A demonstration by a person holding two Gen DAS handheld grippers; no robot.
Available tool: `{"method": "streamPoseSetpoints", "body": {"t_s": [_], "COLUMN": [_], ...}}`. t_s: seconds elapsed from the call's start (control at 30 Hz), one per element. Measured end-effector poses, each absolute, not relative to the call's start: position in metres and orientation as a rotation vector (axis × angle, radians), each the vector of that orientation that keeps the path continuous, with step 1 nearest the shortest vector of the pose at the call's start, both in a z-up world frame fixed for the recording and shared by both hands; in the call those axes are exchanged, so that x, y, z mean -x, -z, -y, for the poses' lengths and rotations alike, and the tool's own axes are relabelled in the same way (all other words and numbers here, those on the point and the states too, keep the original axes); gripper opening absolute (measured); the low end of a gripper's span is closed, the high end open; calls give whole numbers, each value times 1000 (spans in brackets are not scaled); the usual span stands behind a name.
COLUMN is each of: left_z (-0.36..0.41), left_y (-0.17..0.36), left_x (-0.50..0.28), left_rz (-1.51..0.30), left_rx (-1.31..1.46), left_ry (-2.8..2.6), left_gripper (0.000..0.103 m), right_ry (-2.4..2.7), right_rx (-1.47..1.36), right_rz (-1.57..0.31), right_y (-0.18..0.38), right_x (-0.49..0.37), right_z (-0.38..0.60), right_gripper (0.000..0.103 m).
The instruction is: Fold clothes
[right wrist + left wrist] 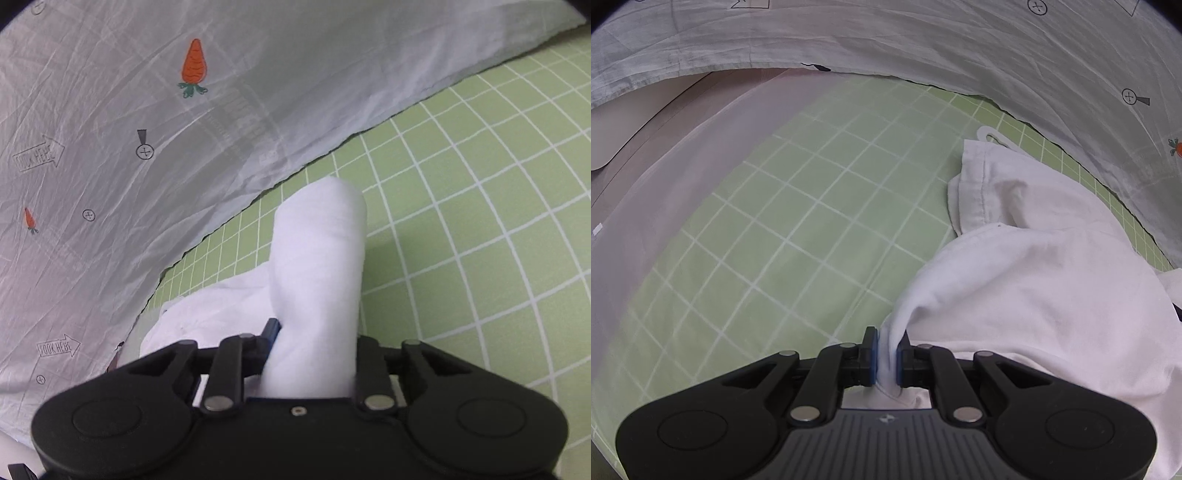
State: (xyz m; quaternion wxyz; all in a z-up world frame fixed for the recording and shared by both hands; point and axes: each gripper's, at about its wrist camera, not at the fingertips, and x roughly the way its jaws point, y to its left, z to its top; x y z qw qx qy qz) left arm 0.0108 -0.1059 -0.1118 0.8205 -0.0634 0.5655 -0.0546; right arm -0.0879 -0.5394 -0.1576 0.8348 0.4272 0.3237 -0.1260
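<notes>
A crumpled white garment [1034, 277] lies on the green checked sheet [794, 240], toward the right in the left wrist view, with a hemmed edge at its far end. My left gripper [886, 343] is shut on a bunched edge of it, the cloth pinched between the blue pads. In the right wrist view a thick fold of the same white garment [317, 258] stands up from between the fingers of my right gripper [314, 332], which is shut on it. The cloth hides the right finger; only the left one shows.
A wrinkled grey quilt [184, 147] printed with carrots and arrows covers the far side of the bed, and it also shows as the grey quilt [923, 37] along the top. Green sheet [480, 221] spreads to the right. The bed's edge [665, 147] runs along the left.
</notes>
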Motion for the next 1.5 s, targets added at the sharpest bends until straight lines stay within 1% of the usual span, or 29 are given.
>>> {"method": "streamPoseSetpoints", "body": {"t_s": [0.13, 0.33, 0.5, 0.63, 0.7, 0.77, 0.8, 0.87, 0.93, 1.0, 1.03, 1.07, 1.1, 1.13, 1.17, 1.2, 1.27, 1.4, 1.5], "left_z": [114, 147, 178, 192, 191, 183, 175, 159, 139, 120, 110, 99, 90, 85, 82, 82, 87, 98, 118], "left_y": [91, 53, 22, 3, -3, -4, -2, 6, 28, 49, 56, 61, 64, 66, 70, 74, 83, 107, 124], "left_x": [-9, -9, -8, -14, -19, -25, -30, -42, -65, -82, -85, -84, -79, -72, -64, -56, -42, -18, -1], "left_rz": [-1139, -1042, -971, -937, -923, -911, -909, -908, -925, -985, -1010, -1028, -1030, -1027, -1029, -1040, -1073, -1171, -1234], "left_rx": [145, 134, 147, 177, 179, 178, 178, 171, 127, 115, 133, 156, 172, 171, 156, 128, 99, 154, 142], "left_ry": [122, 262, 406, 464, 467, 450, 431, 363, 245, 141, 106, 77, 66, 68, 73, 81, 103, 183, 239], "left_gripper": [10, 10, 10, 10, 10, 10, 10, 10, 11, 13, 14, 18, 19, 21, 23, 23, 26, 32, 38], "right_ry": [287, 413, 509, 540, 557, 577, 584, 578, 578, 585, 591, 598, 611, 629, 651, 675, 731, 850, 890], "right_rx": [-904, -937, -842, -713, -632, -538, -490, -411, -381, -389, -393, -390, -381, -378, -385, -398, -430, -479, -541], "right_rz": [-535, -333, -182, -152, -182, -251, -301, -412, -523, -612, -652, -679, -690, -696, -695, -693, -706, -743, -742], "right_y": [130, 90, 26, -24, -40, -43, -40, -26, 1, 26, 38, 47, 53, 58, 62, 66, 73, 90, 100], "right_x": [128, 207, 257, 270, 261, 241, 227, 194, 163, 146, 140, 136, 139, 145, 153, 163, 182, 225, 253], "right_z": [533, 543, 549, 545, 539, 535, 532, 523, 519, 514, 511, 507, 504, 502, 503, 506, 513, 528, 532], "right_gripper": [15, 13, 13, 13, 13, 13, 14, 23, 46, 50, 51, 51, 58, 72, 76, 79, 80, 80, 81]}}
